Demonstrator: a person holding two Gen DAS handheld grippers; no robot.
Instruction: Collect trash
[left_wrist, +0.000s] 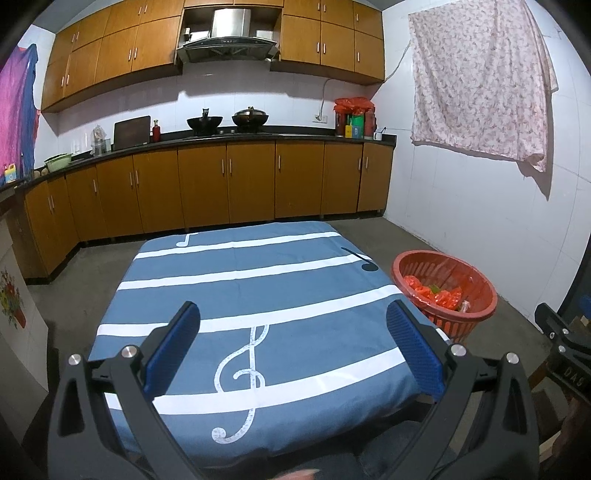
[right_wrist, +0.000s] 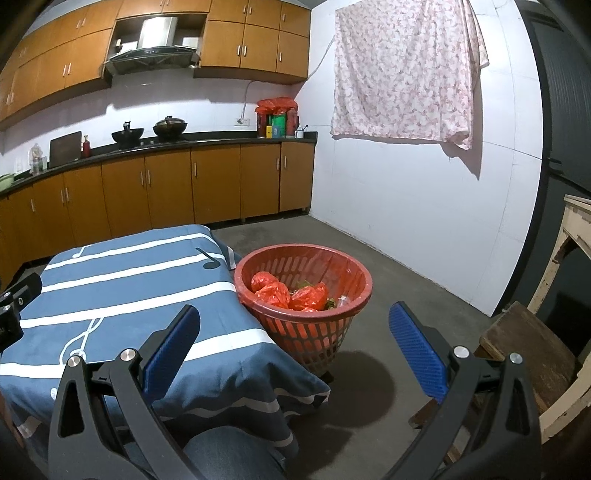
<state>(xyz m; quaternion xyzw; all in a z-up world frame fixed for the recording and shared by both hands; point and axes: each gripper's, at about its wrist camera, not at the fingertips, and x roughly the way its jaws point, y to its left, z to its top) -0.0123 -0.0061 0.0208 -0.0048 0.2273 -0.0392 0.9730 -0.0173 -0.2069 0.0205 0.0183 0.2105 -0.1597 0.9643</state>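
Note:
A red plastic basket (right_wrist: 347, 321) stands on the floor by the table's right side, lined with clear film and holding crumpled orange-red bags (right_wrist: 306, 295) and some green scraps. In the left wrist view the same basket (left_wrist: 476, 317) sits beyond the table's right edge. My left gripper (left_wrist: 293, 325) hangs open over the table with nothing between its blue pads. My right gripper (right_wrist: 295, 326) is open too, empty, framing the basket's near wall from above the table corner.
The table wears a blue cloth (left_wrist: 258, 288) with white stripes and music notes. Kitchen cabinets (left_wrist: 229, 184) line the far wall. A worn wooden stool (right_wrist: 524, 343) and a cream frame (right_wrist: 569, 266) stand at the right. Grey floor (right_wrist: 406, 280) surrounds the basket.

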